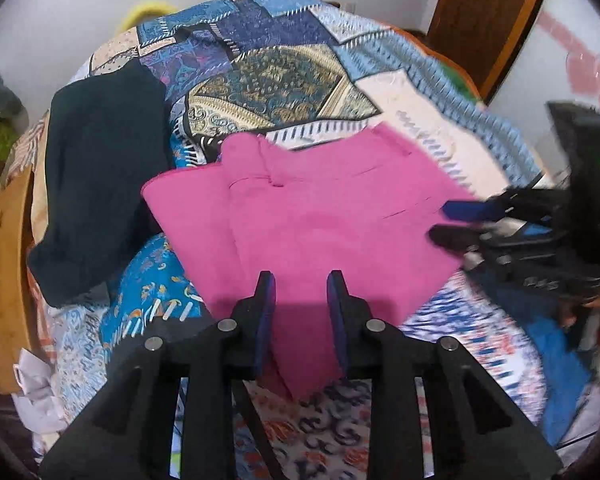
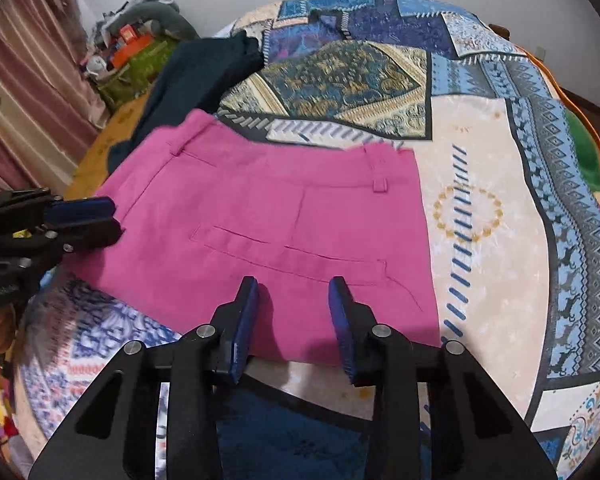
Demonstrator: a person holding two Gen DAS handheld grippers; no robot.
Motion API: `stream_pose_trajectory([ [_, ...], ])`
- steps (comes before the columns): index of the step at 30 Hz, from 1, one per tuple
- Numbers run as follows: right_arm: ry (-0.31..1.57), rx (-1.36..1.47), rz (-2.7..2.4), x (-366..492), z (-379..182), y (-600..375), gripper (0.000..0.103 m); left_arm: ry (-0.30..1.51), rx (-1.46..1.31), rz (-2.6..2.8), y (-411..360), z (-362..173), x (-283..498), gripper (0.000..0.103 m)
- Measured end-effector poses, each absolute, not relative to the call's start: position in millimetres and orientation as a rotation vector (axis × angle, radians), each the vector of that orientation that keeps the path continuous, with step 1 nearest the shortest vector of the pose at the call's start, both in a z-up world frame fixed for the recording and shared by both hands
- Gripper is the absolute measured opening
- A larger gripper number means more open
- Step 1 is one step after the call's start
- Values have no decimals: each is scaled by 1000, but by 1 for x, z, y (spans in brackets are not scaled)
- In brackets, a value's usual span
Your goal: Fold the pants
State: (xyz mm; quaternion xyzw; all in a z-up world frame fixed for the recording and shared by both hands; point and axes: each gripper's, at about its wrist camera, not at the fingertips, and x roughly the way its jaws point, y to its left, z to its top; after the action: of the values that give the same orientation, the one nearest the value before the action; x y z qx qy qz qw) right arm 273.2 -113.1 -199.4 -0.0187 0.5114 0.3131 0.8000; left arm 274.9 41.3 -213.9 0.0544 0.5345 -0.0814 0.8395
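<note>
The pink pants lie folded into a compact stack on the patterned bedspread, waistband at the far side; they fill the middle of the right wrist view too. My left gripper is open over the near edge of the stack with nothing between its fingers. It shows at the left of the right wrist view, by the stack's left edge. My right gripper is open over the near edge of the pants, empty. It shows at the right of the left wrist view, beside the stack's right edge.
A dark blue-green garment lies left of the pants, also in the right wrist view. The patterned bedspread covers the bed. A wooden board edges the bed on the left. Clutter sits by the curtain.
</note>
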Motion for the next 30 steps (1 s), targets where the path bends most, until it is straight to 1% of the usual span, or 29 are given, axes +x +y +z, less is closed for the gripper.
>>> stream_pose_trajectory([
  [1, 1094, -49, 671, 272, -199, -114, 31, 1126, 125, -169, 42, -214, 275, 31],
  [4, 1087, -80, 667, 268, -197, -117, 31, 1125, 143, -139, 48, -214, 271, 32],
  [6, 1087, -88, 662, 267, -196, -121, 31, 1120, 142, -131, 58, -215, 266, 40],
  [8, 1089, -91, 650, 267, -196, -127, 31, 1116, 127, -112, 69, -214, 262, 54],
  [10, 1099, -70, 648, 270, -198, -134, 31, 1116, 109, -96, 78, -213, 258, 56],
  [12, 1110, -61, 631, 272, -198, -140, 32, 1119, 85, -86, 88, -212, 257, 56],
  [13, 1114, -65, 620, 273, -198, -143, 34, 1120, 76, -79, 92, -211, 257, 56],
  [17, 1138, -59, 608, 276, -195, -154, 34, 1123, 61, -50, 102, -204, 260, 56],
  [19, 1120, -48, 598, 279, -188, -161, 35, 1112, 52, -35, 105, -199, 264, 56],
  [20, 1111, -41, 593, 281, -186, -163, 36, 1107, 44, -27, 106, -197, 267, 58],
  [21, 1100, -29, 587, 284, -182, -166, 39, 1105, 33, -23, 106, -195, 270, 60],
  [22, 1090, -17, 579, 288, -180, -168, 43, 1103, 13, -22, 107, -193, 275, 65],
  [23, 1082, -7, 571, 292, -178, -169, 45, 1103, -9, -23, 108, -191, 278, 70],
  [26, 1073, 10, 557, 306, -178, -168, 49, 1099, -83, -44, 107, -188, 289, 80],
  [28, 1092, 19, 555, 317, -184, -166, 50, 1102, -104, -57, 103, -190, 296, 83],
  [30, 1135, 38, 554, 330, -195, -162, 50, 1123, -93, -60, 97, -199, 306, 84],
])
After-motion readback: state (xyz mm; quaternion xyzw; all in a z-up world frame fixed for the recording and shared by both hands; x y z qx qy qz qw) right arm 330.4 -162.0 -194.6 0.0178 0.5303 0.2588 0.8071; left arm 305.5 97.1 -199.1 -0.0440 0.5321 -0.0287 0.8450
